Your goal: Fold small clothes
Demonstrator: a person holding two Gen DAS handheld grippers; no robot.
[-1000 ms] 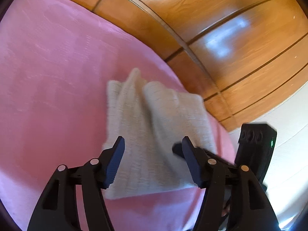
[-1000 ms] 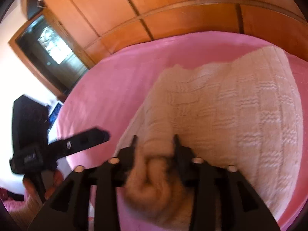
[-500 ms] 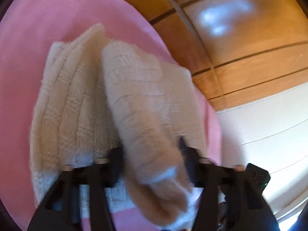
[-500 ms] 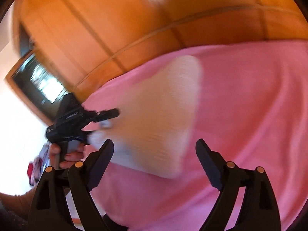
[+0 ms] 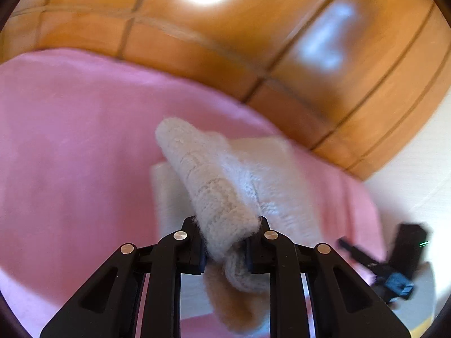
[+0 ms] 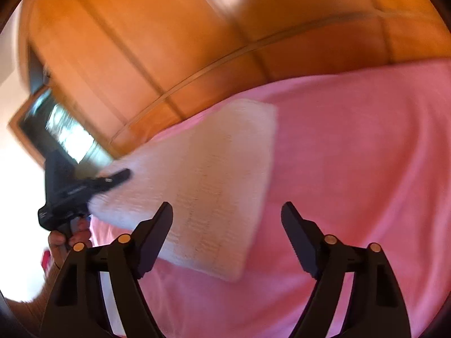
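At the bottom centre of the left wrist view, the left tongs (image 5: 229, 242) have just been closing and now pinch a rolled fold of the cream knitted garment (image 5: 225, 194) between their black fingers (image 5: 194, 239); a loose end of the knit hangs below the jaws. From there the fold rises toward the middle of the frame, over the rest of the garment, which lies flat on the pink bedspread (image 5: 70, 155). At the lower right edge, blurred, is the other black tool. Beyond the bed, across the top of the frame, run glossy orange-brown wooden panels (image 5: 282, 42).

In the right wrist view, the right tongs (image 6: 227, 242) stand wide at the bottom with nothing between them, their jaws having just narrowed a little. Past them the garment spreads as a pale, blurred sheet through the centre-left, its left end lifted where the left tool grips it. A hand (image 6: 67, 239) holds that tool at the lower left. A dark wood-framed window (image 6: 56, 132) sits at the left edge.
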